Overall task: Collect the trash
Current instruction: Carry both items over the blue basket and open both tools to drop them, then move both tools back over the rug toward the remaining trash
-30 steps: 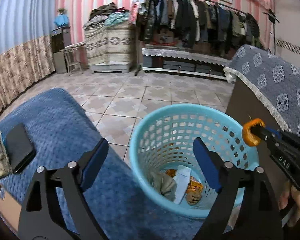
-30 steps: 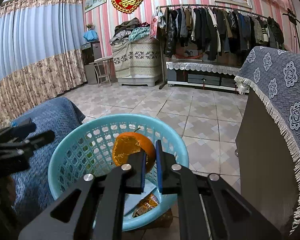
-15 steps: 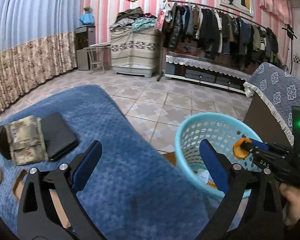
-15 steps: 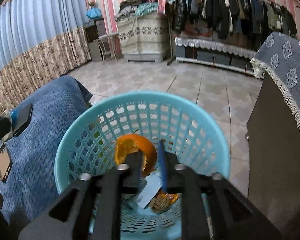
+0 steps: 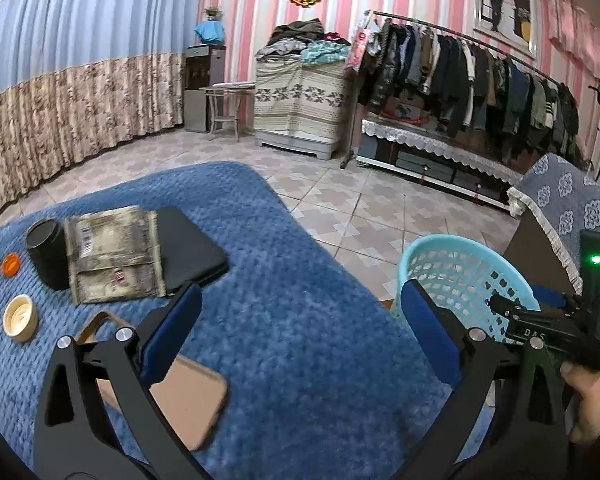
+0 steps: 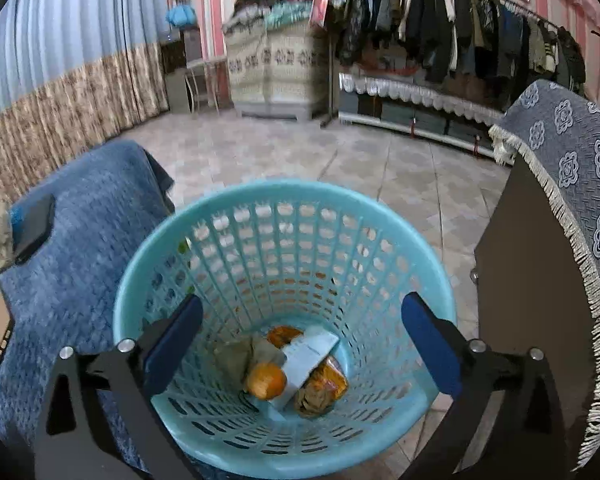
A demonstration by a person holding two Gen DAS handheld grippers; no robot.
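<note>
A light blue plastic basket (image 6: 284, 204) stands on the floor beside the blue-covered table (image 5: 300, 320). At its bottom lie an orange peel (image 6: 266, 380), a white paper slip (image 6: 308, 354) and crumpled wrappers (image 6: 320, 392). My right gripper (image 6: 300, 344) is open and empty just above the basket; it also shows in the left wrist view (image 5: 540, 324) over the basket rim (image 5: 440, 244). My left gripper (image 5: 300, 332) is open and empty above the table. An orange cap (image 5: 11, 264) and a cream lid (image 5: 19, 317) lie at the table's left.
On the table lie a camouflage pouch (image 5: 114, 252), a black tablet (image 5: 192, 246), a black cup (image 5: 46, 252) and a phone (image 5: 180, 400). A dark cabinet with a grey patterned cloth (image 6: 560, 184) stands right of the basket. Tiled floor and a clothes rack (image 5: 460, 76) lie beyond.
My right gripper opened and the orange peel dropped into the basket. My left gripper swung left, away from the basket and over the table.
</note>
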